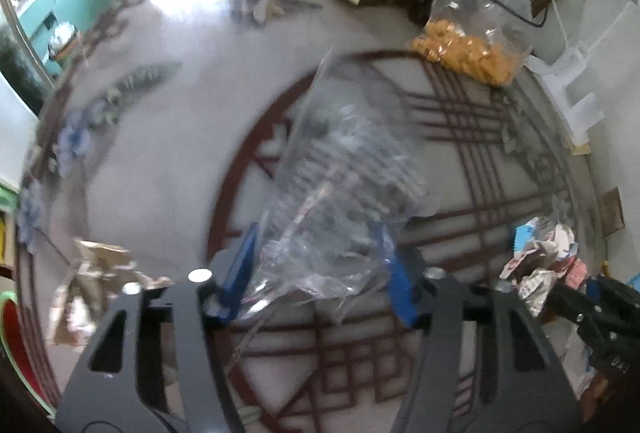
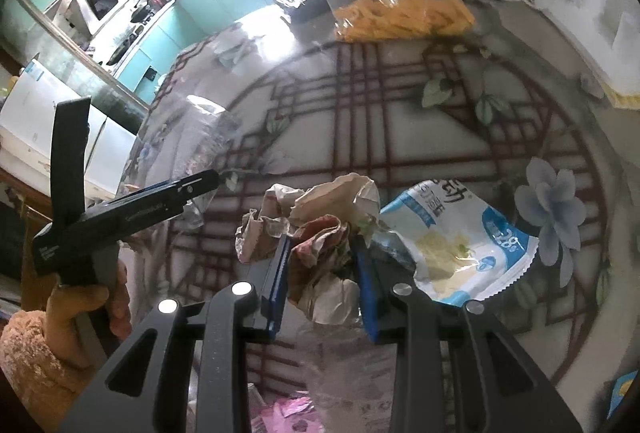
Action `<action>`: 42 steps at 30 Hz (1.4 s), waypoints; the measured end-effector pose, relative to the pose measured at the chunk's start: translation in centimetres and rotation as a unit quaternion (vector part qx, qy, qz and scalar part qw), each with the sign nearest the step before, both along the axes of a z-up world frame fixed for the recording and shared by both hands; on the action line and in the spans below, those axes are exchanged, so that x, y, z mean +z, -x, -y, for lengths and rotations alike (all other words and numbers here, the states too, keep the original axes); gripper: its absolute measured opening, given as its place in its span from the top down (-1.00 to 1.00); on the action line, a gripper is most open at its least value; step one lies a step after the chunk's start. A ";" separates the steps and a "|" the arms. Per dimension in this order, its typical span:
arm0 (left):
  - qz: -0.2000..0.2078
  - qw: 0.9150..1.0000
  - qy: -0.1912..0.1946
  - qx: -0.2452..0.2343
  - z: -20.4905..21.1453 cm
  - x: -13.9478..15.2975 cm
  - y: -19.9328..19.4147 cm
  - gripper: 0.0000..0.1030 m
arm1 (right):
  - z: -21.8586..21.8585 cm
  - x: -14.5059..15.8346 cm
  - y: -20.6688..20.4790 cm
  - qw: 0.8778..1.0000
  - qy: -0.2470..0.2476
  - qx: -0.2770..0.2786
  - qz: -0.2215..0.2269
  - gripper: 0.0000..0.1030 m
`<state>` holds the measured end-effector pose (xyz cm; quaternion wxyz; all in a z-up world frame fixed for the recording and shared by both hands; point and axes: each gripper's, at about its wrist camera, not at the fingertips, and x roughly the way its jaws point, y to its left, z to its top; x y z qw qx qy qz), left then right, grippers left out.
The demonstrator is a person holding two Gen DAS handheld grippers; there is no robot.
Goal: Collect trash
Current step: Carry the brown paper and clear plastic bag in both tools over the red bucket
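Crumpled paper wad [image 2: 320, 233] in right tool [image 2: 322, 257], glossy table [image 2: 460, 137]

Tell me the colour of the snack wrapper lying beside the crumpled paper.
The snack wrapper is white with light blue panels and lettering. It shows best in the right wrist view.
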<state>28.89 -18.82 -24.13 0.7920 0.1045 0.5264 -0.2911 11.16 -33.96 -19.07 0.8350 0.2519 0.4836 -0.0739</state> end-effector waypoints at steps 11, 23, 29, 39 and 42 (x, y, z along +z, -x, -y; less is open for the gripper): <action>0.079 0.996 0.030 -0.011 -5.1 8.7 6.9 0.05 | -4.2 5.1 2.5 0.998 0.016 0.017 0.051 0.43; 0.114 0.990 0.076 0.045 -13.3 14.3 14.3 0.04 | -10.5 11.0 4.4 0.990 0.044 0.071 0.115 0.43; 0.124 0.983 0.080 0.106 -18.8 15.0 16.3 0.04 | -14.3 12.1 3.8 0.984 0.059 0.118 0.123 0.43; 0.139 0.965 0.066 0.214 -28.3 16.1 19.5 0.03 | -19.9 12.1 1.1 0.974 0.063 0.175 0.128 0.43; 0.142 0.958 0.060 0.241 -30.6 16.2 20.2 0.03 | -21.8 12.2 0.3 0.970 0.066 0.192 0.131 0.43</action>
